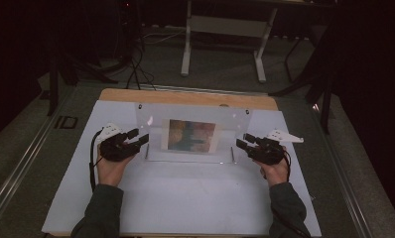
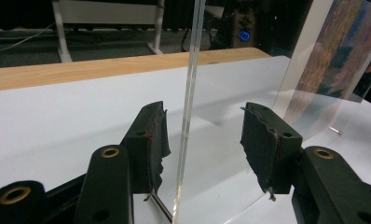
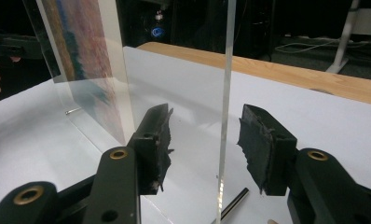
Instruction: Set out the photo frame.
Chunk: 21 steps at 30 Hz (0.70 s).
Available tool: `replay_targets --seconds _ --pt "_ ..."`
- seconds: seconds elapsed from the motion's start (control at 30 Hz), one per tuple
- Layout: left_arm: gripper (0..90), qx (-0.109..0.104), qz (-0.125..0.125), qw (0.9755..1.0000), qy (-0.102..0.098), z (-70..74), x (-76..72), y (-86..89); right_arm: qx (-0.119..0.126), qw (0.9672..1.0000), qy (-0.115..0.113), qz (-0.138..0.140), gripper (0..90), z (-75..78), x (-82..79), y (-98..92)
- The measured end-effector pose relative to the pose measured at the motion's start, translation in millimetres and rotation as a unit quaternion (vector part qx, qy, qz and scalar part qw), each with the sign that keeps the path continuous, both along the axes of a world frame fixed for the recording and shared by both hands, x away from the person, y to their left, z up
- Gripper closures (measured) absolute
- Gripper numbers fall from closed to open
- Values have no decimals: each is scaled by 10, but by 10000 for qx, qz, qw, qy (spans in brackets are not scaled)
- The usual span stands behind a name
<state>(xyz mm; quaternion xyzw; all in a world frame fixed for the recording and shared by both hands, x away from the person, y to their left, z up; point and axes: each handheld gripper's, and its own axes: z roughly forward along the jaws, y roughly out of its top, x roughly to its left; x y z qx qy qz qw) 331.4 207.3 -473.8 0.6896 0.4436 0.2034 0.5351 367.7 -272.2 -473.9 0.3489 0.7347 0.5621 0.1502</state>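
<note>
White counter (image 1: 185, 198) | clear picture stand (image 1: 151, 116) edges sit between both open grippers, left gripper (image 1: 136, 140), right gripper (image 1: 245, 141), unheld | uneven squeeze could tip your stand.

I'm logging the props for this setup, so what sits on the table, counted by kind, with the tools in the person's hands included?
Clear acrylic frame: 1
Picture in it: 1
White sheet covering the table: 1
Hand-held gripper: 2, left hand-held gripper and right hand-held gripper, each open with a side edge of the frame between its jaws
Total: 5
</note>
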Motion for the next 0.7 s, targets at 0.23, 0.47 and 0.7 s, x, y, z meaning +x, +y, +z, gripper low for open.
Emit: replay_targets --seconds 0.23,0.47,0.7 --pt "499 15 20 10000 83 34 -37 42 -35 10000 41 42 523 38 -25 -55" --pt "503 58 23 9999 146 57 -64 116 -84 9999 94 18 523 53 -35 -130" --pt "509 6 58 9997 218 38 -72 227 -144 9997 174 12 524 41 -30 -203"
